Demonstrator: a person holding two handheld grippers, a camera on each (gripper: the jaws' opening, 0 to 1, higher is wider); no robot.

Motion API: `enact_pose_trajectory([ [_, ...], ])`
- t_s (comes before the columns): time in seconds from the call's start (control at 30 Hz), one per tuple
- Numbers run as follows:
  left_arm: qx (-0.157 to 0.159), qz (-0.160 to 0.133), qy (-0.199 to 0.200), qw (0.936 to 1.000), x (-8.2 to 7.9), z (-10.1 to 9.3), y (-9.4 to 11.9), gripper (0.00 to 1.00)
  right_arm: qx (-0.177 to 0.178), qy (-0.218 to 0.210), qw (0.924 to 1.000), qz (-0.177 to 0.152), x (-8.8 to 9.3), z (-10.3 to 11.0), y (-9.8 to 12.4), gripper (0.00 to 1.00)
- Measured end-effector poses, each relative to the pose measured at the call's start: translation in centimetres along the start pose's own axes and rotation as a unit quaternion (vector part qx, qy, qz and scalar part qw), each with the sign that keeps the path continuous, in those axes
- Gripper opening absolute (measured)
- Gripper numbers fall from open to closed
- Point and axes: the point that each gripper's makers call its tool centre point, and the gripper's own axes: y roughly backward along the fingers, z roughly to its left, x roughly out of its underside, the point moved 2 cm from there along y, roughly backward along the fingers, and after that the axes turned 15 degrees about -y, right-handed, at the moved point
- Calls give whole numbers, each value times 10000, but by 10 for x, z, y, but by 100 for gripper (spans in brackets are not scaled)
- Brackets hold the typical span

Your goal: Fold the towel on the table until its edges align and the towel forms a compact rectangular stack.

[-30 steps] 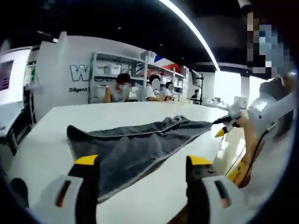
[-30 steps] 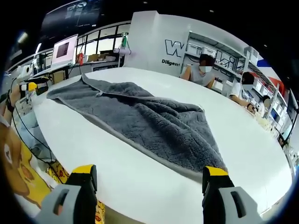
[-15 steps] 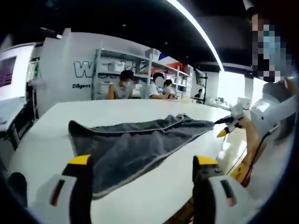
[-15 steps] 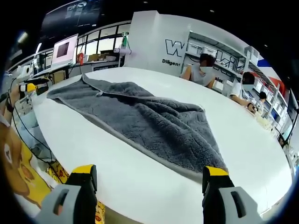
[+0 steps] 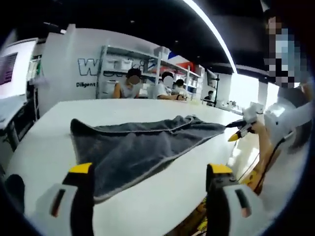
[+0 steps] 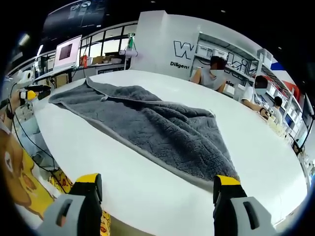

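A dark grey towel lies spread and rumpled on the white table, with a lighter hem along its near edge. From the other side the towel reaches from the near left toward the far right. My left gripper is open, low at the table's near edge, short of the towel's near corner. My right gripper is open too, above the table edge just in front of the towel's hem. The right gripper also appears at the towel's far end, and the left gripper by the towel's far left corner.
A person's pale sleeve fills the right side. Several seated people work at shelving along the back wall. A monitor stands behind the table's left end. Cables and a yellow printed panel hang below the near table edge.
The left gripper view has backed off and dropped slightly, so the towel sits a bit farther from its jaws. The right gripper view and the towel are unchanged.
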Motion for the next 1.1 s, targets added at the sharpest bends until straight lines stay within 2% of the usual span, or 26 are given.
enact_pose_trajectory([
  [0.17,40,69,57,10000,4,0,0,99,-8,17,10000,3,0,1,0,98],
  [0.53,-35,-10,190,9998,6,2,2,99,-6,30,10000,29,-1,1,-1,98],
  [1.1,14,86,141,9999,10,-3,2,99,-40,39,10000,37,1,3,-1,98],
])
